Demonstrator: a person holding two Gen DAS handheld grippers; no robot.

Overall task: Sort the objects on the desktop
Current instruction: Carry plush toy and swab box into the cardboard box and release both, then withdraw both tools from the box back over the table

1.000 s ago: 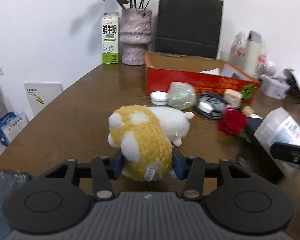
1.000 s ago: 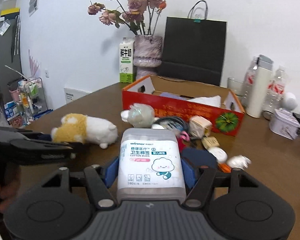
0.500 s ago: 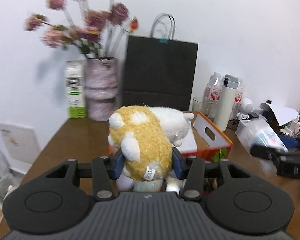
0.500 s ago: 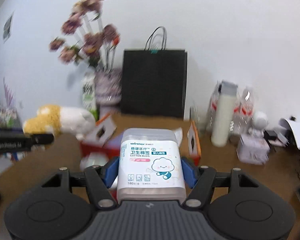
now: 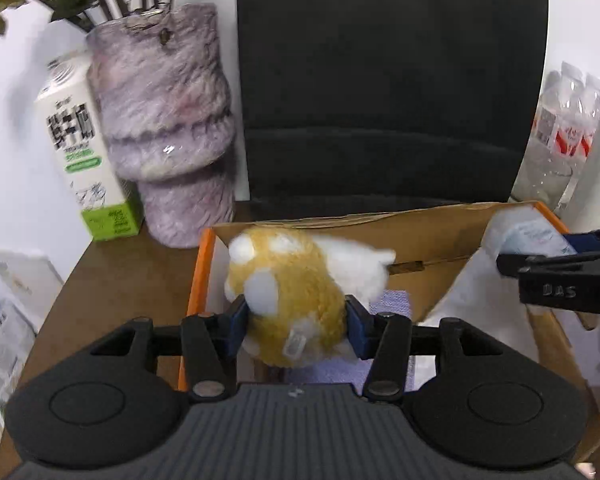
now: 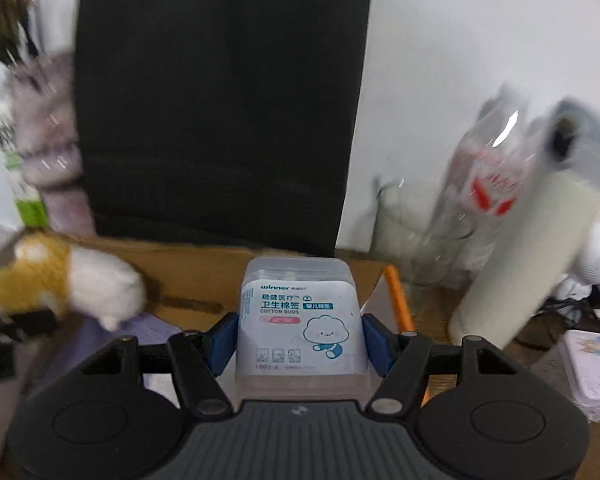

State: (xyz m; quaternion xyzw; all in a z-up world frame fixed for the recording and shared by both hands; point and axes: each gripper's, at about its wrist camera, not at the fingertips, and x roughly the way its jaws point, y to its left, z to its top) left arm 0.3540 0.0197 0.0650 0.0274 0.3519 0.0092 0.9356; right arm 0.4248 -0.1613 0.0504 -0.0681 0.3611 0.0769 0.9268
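Note:
A yellow and white plush toy (image 5: 292,300) hangs over the left end of the open orange cardboard box (image 5: 196,280). My left gripper (image 5: 296,328) has its blue pads against the toy's sides, and its jaws are opening. In the right wrist view the same plush toy (image 6: 60,280) shows blurred at the left, above the box interior. My right gripper (image 6: 300,336) is shut on a clear cotton buds box (image 6: 300,320) with a cloud cartoon label, over the right end of the cardboard box (image 6: 400,292). The right gripper (image 5: 508,268) also reaches in from the right in the left wrist view.
A black paper bag (image 5: 380,80) stands right behind the box. A marbled vase (image 5: 168,120) and a milk carton (image 5: 84,152) stand at the back left. Water bottles (image 5: 560,136), a white thermos (image 6: 532,248) and a printed tin (image 6: 592,372) crowd the right side.
Both grippers have travelled from the near table area to above the orange box, carrying the plush toy and the cotton buds box. The bag and vase now loom close.

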